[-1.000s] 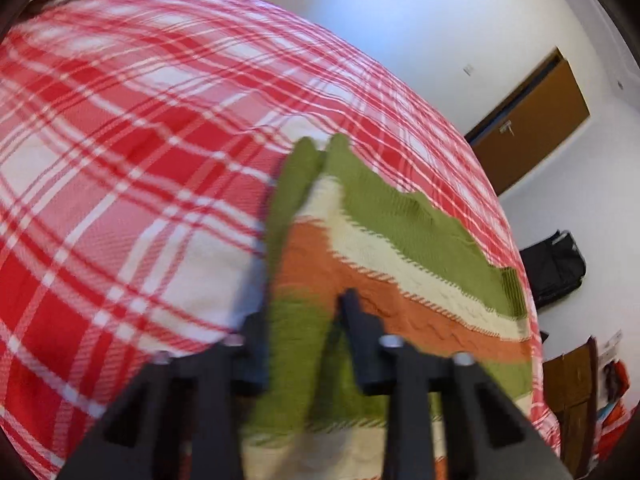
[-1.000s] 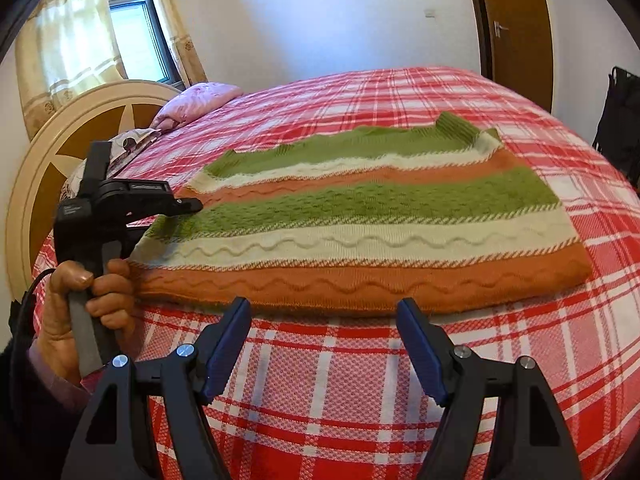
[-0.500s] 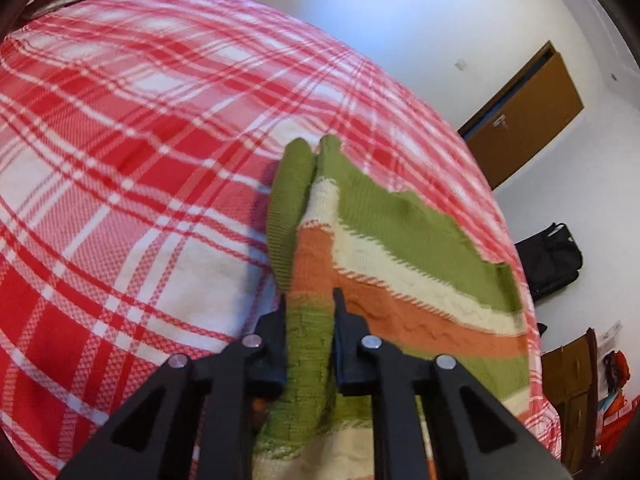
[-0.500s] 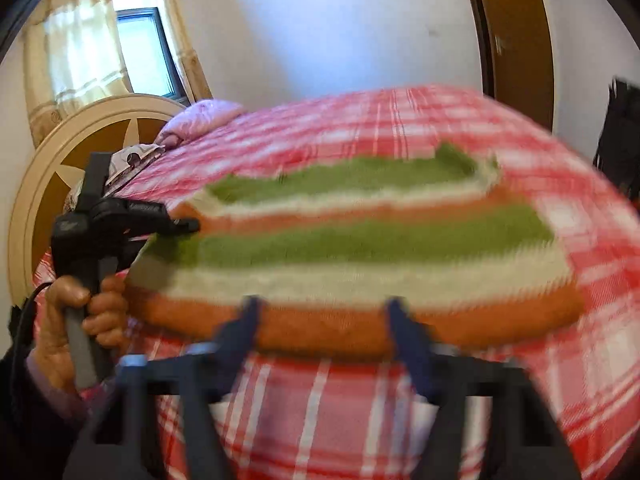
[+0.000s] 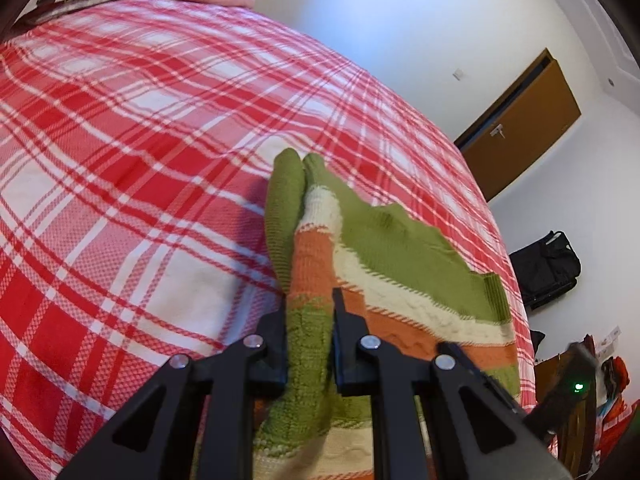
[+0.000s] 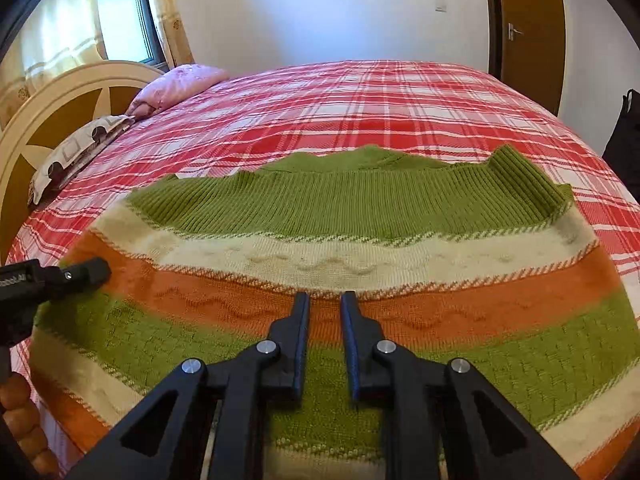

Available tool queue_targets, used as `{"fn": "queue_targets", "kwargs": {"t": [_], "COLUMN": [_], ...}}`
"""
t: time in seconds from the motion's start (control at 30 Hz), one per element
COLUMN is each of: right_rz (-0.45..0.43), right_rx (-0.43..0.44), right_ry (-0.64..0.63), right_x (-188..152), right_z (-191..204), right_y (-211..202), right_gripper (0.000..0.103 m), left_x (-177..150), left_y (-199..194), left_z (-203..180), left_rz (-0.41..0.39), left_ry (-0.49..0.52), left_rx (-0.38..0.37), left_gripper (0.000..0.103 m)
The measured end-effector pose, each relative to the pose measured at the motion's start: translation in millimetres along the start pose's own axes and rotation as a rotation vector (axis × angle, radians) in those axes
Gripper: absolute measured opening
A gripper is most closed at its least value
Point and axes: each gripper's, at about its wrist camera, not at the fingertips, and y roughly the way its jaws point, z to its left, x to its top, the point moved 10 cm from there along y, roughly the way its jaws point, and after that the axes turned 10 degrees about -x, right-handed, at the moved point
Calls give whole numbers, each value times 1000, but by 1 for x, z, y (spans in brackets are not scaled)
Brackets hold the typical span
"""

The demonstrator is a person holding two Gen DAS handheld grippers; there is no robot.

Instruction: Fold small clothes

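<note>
A striped knit sweater [image 6: 360, 216] in green, cream and orange lies flat on the red plaid bed [image 6: 360, 96]. My left gripper [image 5: 310, 300] is shut on a bunched fold at the sweater's [image 5: 392, 240] left edge; it also shows in the right wrist view [image 6: 80, 274]. My right gripper [image 6: 325, 298] hovers low over the sweater's orange stripe. Its jaws stand nearly shut with a narrow gap, and no cloth shows between them. The right gripper's dark blurred body shows at the lower right of the left wrist view [image 5: 560, 396].
A pink pillow [image 6: 180, 84] and a patterned pillow [image 6: 76, 148] lie by the cream headboard [image 6: 60, 104]. A brown door [image 6: 528, 28] and a black bag [image 5: 546, 264] stand beyond the bed's far side. A window with curtains [image 6: 120, 16] is behind the headboard.
My right gripper has moved forward from the sweater's near hem to over its middle, and its jaws have narrowed from wide open. My left gripper has closed on the sweater's edge fold.
</note>
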Motion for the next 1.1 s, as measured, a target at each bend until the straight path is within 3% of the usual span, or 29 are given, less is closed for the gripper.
{"fn": "queue_targets", "kwargs": {"t": [0.1,0.2,0.27,0.33,0.47,0.6,0.87,1.1], "right_rz": [1,1,3,11,4,19,8,24], "right_rx": [23,25,34,93,122,152,157,177], "right_ry": [23,24,27,56,213,239,346,372], "right_x": [1,3,2,3,1,-9,-27,-46], "right_z": [-3,-3,-3,-6,-31,-51,-109,-123], "right_y": [-3,0,-1,-1,-21,-35,-56,-61], "right_gripper": [17,17,20,27,27,27,27,28], "left_x": [-4,-8,-8,-6,4,6,-29,-78], "left_y": [6,13,11,7,-5,-8,17,80], "left_z": [11,15,10,3,-24,-62,-154,-166], "left_rz": [14,18,14,11,-8,-14,17,132], "left_ry": [-23,-35,-17,-5,17,90,313,350], "left_rx": [39,60,60,46,-8,-9,-17,50], "left_gripper": [18,27,26,17,16,16,15,16]}}
